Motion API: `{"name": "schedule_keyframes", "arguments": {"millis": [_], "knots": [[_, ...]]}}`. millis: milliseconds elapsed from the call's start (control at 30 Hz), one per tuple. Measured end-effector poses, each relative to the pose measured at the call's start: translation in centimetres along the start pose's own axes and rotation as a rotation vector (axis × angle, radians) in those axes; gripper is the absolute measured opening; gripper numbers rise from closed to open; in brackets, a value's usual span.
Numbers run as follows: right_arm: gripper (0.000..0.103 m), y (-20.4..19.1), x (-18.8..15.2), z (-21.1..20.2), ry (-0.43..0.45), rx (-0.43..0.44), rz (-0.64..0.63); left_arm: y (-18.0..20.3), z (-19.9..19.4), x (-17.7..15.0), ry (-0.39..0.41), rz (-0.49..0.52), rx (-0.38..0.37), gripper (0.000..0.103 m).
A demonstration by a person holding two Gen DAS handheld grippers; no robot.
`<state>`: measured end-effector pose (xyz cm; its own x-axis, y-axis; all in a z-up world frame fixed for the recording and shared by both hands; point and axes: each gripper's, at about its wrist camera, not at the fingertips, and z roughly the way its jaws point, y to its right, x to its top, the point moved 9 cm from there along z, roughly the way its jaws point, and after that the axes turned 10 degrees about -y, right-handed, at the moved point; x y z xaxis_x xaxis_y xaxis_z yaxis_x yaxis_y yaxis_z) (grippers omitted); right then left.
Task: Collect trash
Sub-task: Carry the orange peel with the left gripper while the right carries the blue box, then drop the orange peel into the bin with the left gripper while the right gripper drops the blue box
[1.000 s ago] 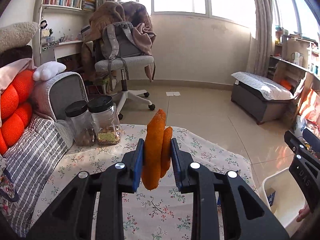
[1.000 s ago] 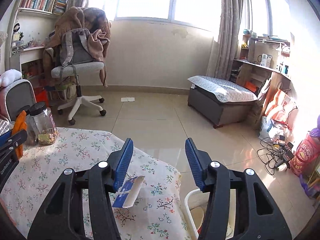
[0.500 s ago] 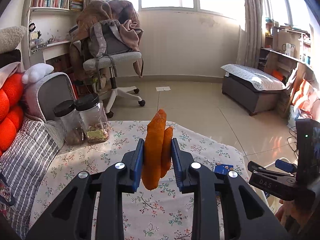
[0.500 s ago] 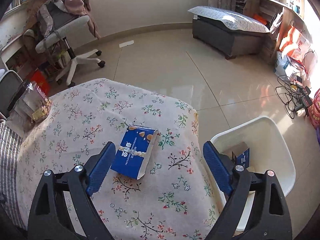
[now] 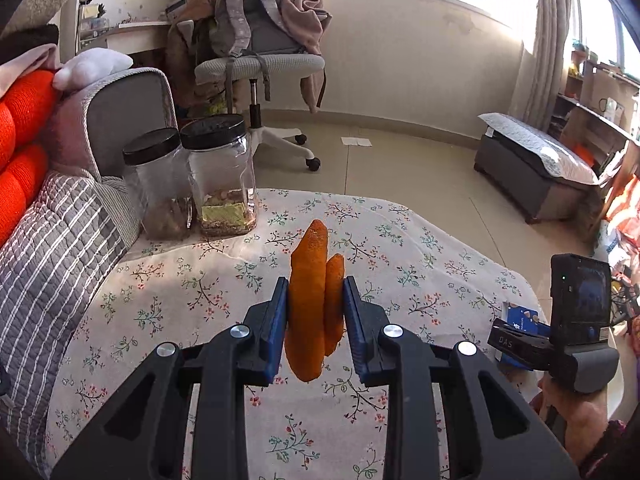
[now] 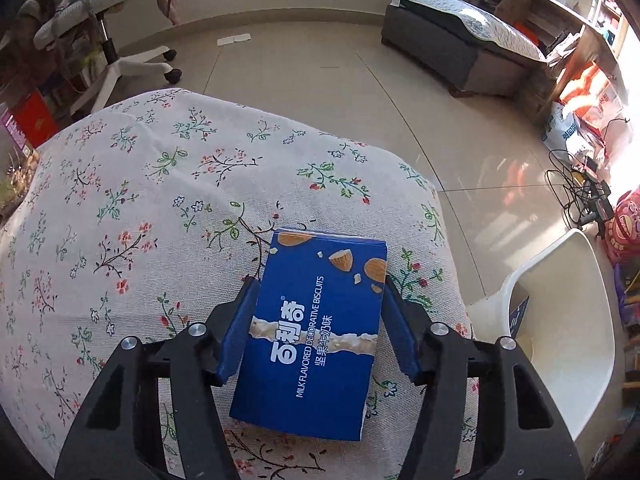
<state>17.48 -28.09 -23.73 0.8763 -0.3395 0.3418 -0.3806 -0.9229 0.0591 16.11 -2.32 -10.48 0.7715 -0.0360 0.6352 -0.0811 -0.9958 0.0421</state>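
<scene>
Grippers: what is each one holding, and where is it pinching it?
The left gripper pinches the orange peel around its middle. The right gripper straddles the blue biscuit box's long sides; whether it squeezes yet, I can't tell.

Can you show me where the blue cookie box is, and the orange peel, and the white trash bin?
blue cookie box (image 6: 316,336): right wrist view, middle of its printed top face.
orange peel (image 5: 308,300): left wrist view, middle of the taller strip.
white trash bin (image 6: 560,256): right wrist view, its far rim.

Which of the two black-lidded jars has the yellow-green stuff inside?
The taller jar, the one nearer the table's middle. A yellow-green block shows at its bottom; the shorter jar beside the grey cushion holds only brown contents.
</scene>
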Motion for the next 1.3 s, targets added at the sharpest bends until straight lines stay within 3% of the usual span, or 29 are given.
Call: {"name": "schedule_keyframes", "arguments": {"millis": [333, 567, 767, 967, 1133, 1300], "knots": [[0.052, -0.3, 0.2, -6.3, 0.108, 0.184, 0.021, -0.2, -0.7, 0.2, 0.032, 0.001, 0.005, 0.028], [0.052, 2.5, 1.2, -13.7, 0.292, 0.161, -0.005, 1.4, -3.4, 0.9, 0.083, 0.019, -0.003, 0.028], [0.053, 8.5, 1.8, -18.6, 0.37, 0.096, -0.007, 5.1, -6.5, 1.8, 0.13, 0.048, -0.058, 0.028], [0.054, 17.4, 0.9, -19.1, 0.36, -0.004, 0.059, 10.9, -9.2, 1.8, 0.16, 0.122, -0.119, 0.028], [0.058, 22.2, -0.6, -16.3, 0.268, 0.027, 0.127, 16.6, -10.3, 1.5, 0.151, 0.183, -0.179, 0.028], [0.081, 26.1, -1.8, -15.5, 0.26, 0.036, 0.223, 23.3, -10.6, 1.0, 0.129, 0.252, -0.243, 0.028]]}}
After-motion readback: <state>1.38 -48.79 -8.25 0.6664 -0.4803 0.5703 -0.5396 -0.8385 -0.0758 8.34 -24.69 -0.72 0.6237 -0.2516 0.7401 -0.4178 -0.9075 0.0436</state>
